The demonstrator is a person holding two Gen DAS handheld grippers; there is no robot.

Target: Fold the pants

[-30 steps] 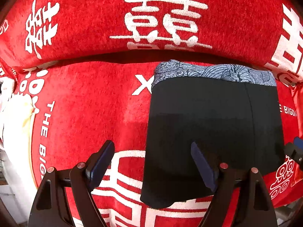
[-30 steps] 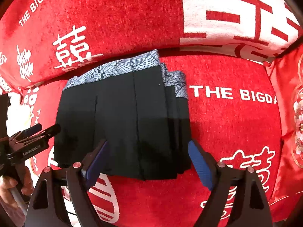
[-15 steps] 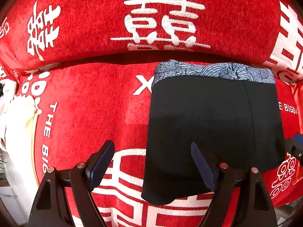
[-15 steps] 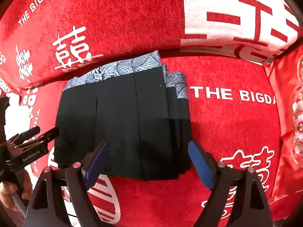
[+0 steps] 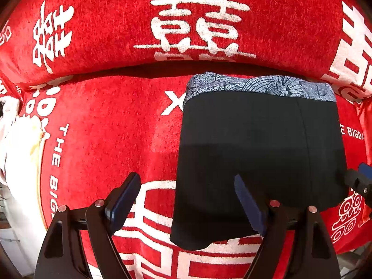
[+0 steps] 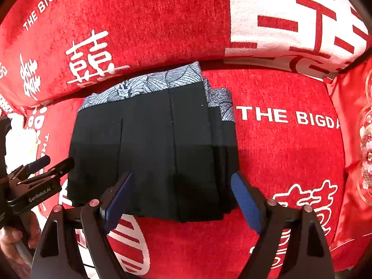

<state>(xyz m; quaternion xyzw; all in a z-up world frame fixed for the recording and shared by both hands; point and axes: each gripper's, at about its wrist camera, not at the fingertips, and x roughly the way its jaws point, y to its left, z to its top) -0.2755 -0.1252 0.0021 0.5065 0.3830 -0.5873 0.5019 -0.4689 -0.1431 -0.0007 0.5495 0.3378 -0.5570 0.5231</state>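
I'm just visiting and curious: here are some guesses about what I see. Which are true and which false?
1. The black pants lie folded on a red cover printed with white characters. True.
2. The right gripper is clamped on the pants. False: its fingers stand apart and hold nothing.
3. The pants have a blue-grey patterned waistband at the far edge. True.
4. The left gripper holds a white cloth. False: it is open and empty; a white cloth lies off at the left edge.
5. The pants hang over a chair back. False: they lie flat on the cover.
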